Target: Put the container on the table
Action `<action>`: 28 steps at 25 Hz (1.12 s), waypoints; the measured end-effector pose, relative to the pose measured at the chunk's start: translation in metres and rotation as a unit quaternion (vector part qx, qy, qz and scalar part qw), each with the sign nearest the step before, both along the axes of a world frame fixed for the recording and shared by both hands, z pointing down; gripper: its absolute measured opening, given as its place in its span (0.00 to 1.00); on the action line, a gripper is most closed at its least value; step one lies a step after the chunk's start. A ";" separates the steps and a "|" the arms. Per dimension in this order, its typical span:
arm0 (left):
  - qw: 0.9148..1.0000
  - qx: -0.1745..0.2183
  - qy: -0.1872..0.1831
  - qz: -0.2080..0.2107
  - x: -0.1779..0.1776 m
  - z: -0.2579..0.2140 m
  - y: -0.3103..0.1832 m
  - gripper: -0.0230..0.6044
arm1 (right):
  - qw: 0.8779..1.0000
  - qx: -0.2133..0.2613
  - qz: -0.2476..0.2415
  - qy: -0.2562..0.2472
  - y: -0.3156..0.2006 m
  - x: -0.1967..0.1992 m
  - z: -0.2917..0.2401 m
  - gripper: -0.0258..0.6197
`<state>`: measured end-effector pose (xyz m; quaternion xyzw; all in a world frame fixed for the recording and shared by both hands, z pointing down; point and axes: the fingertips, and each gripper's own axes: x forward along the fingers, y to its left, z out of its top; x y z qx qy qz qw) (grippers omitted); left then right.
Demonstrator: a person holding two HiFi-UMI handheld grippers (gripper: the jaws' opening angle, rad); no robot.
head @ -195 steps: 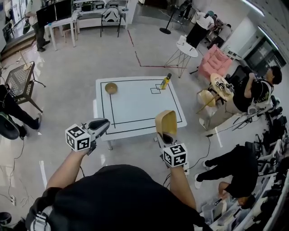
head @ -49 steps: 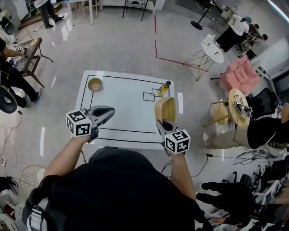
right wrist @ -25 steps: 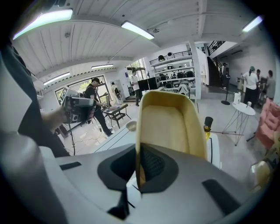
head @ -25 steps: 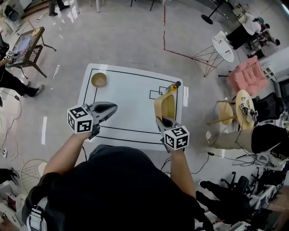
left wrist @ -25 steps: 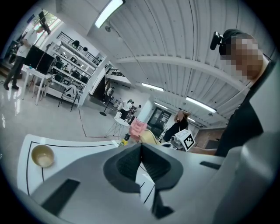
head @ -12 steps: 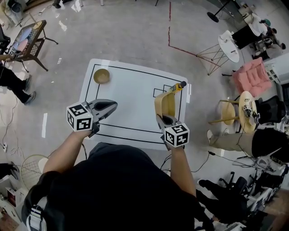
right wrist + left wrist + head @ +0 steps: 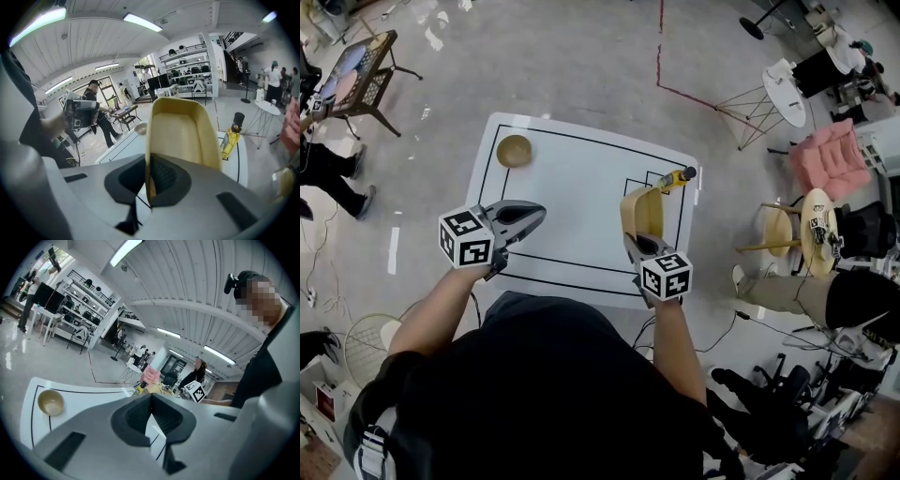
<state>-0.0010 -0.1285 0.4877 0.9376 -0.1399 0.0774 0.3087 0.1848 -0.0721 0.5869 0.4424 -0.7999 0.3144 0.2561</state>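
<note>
1 container (image 7: 645, 212) rim-held in right tongs (image 7: 637, 246) | left tongs (image 7: 535, 213) closed on nothing | both above table (image 7: 581, 183) near edge

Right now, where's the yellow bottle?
Head view: the bottle sits far right on the table, by the marked square, just beyond the right gripper's container.

1. Left grey two-jaw gripper (image 7: 535, 213) (image 7: 150, 399): jaws pressed together with nothing between them, tips pointing forward and to the right.
2. Right grey two-jaw gripper (image 7: 639, 246) (image 7: 147, 180): jaws clamped on the near wall of a tan plastic container (image 7: 645, 211) (image 7: 183, 129), tips pointing forward.
3. Left forearm (image 7: 441, 314) and right forearm (image 7: 670, 342): both bare and extended forward, with the grippers held well apart at about the same height.
</note>
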 end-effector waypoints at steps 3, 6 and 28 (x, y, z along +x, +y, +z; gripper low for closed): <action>1.000 -0.001 0.001 -0.001 -0.001 0.002 -0.005 0.05 | 1.000 -0.005 -0.001 -0.002 -0.003 -0.002 0.006 0.05; 1.000 -0.004 -0.001 -0.001 -0.001 0.004 -0.009 0.05 | 1.000 -0.011 -0.001 -0.003 -0.004 -0.002 0.012 0.05; 1.000 -0.027 -0.010 -0.007 -0.002 0.029 -0.033 0.05 | 0.997 -0.076 -0.008 -0.010 -0.018 -0.002 0.076 0.05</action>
